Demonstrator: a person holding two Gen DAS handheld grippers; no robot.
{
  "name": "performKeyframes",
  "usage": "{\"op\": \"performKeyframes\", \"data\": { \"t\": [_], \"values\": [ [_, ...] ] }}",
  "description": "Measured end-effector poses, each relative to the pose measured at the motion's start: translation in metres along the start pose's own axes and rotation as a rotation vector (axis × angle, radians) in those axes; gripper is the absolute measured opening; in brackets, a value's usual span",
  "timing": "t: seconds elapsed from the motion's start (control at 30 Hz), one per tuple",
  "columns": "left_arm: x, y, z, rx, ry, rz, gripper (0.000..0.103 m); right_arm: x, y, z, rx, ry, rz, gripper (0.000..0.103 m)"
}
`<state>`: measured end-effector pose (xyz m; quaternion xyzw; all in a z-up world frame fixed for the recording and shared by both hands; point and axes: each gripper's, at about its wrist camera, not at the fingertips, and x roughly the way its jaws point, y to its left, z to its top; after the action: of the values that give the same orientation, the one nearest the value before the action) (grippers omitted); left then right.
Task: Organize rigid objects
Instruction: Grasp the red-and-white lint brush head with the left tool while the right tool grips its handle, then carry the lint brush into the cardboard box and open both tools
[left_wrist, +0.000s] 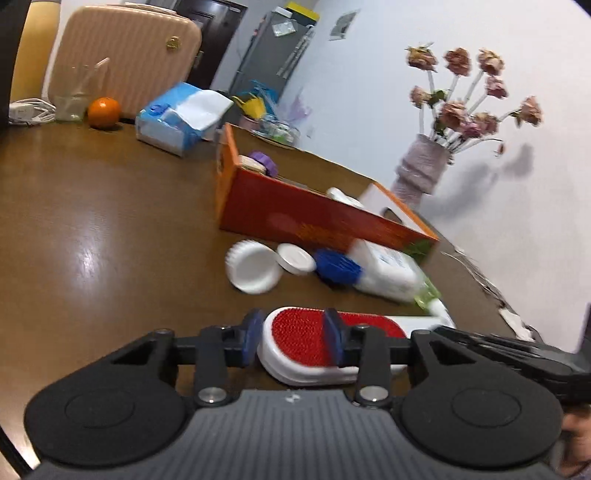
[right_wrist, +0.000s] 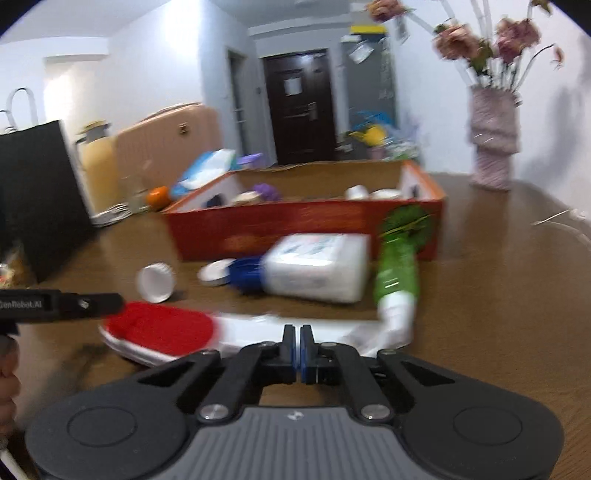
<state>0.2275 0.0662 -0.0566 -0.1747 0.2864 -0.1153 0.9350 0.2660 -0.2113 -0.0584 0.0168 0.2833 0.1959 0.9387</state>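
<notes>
- Left gripper (left_wrist: 293, 341): blue pads clamped on the head of a white brush with red bristle face (left_wrist: 299, 338); one pad on its rounded end, the other across the red face.
- Brush lies flat on the brown table (left_wrist: 110, 206); its white handle runs off to the right of the left gripper.
- Right gripper (right_wrist: 297, 349): jaws pressed together, nothing between them; it sits just behind the brush handle.
- Ahead of both grippers: white bottle with blue cap (right_wrist: 314, 267) on its side, a green bottle (right_wrist: 397, 273) beside it, a ribbed white cap (left_wrist: 253, 266) and a flat white lid (left_wrist: 295, 258) to the left.
- Beyond those: orange box (left_wrist: 314, 214), open-topped, holding a purple cap (left_wrist: 264, 162) and white pieces.
- Far off, past the box: vase of flowers (left_wrist: 424, 166), orange fruit (left_wrist: 104, 112), tissue pack (left_wrist: 181, 118), pink suitcase (left_wrist: 125, 55).
</notes>
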Motion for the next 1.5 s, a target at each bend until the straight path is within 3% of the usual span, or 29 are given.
{"op": "performKeyframes", "data": {
  "t": [0.13,0.3,0.47,0.63,0.83,0.93,1.03,1.07,1.13,1.17,1.27,1.4,1.5],
  "values": [
    [-0.005,-0.007,-0.007,0.055,-0.005,0.115,0.043,0.004,0.016,-0.008,-0.052,0.01,-0.023,0.004],
    [-0.016,-0.008,-0.004,0.049,-0.036,0.115,0.071,-0.004,0.007,-0.01,-0.031,0.007,-0.058,0.013],
    [-0.017,-0.019,-0.003,0.082,-0.056,0.115,0.079,-0.004,-0.02,-0.014,0.057,0.021,-0.092,0.016],
    [-0.004,-0.022,-0.006,0.09,-0.03,0.11,0.08,-0.005,-0.037,-0.021,0.144,0.016,-0.082,0.027],
    [0.012,-0.024,-0.002,0.104,-0.017,0.13,0.08,-0.007,-0.061,-0.018,0.231,-0.03,-0.086,0.03],
    [0.016,-0.026,-0.002,0.1,-0.01,0.133,0.079,-0.003,-0.074,-0.009,0.28,-0.05,-0.052,0.03],
    [0.017,-0.028,-0.004,0.085,0.002,0.115,0.078,0.007,-0.079,0.002,0.274,-0.044,-0.046,0.024],
    [0.017,-0.029,-0.006,0.086,0.003,0.109,0.076,0.011,-0.079,0.005,0.26,-0.031,-0.051,0.02],
    [0.02,-0.03,-0.009,0.078,0.018,0.104,0.06,0.018,-0.077,0.007,0.225,-0.008,-0.065,0.02],
    [0.021,-0.03,-0.01,0.066,0.024,0.096,0.055,0.022,-0.077,0.007,0.211,0.004,-0.061,0.02],
    [0.021,-0.029,-0.012,0.021,0.016,0.099,0.056,0.023,-0.079,0.003,0.222,0.001,-0.036,0.021],
    [0.021,-0.02,-0.011,-0.099,0.042,0.099,0.065,0.026,-0.09,0.0,0.278,0.013,0.011,0.021],
    [0.016,-0.018,-0.014,-0.123,0.034,0.082,0.056,0.027,-0.086,0.004,0.249,0.038,0.013,0.021]
  ]
}}
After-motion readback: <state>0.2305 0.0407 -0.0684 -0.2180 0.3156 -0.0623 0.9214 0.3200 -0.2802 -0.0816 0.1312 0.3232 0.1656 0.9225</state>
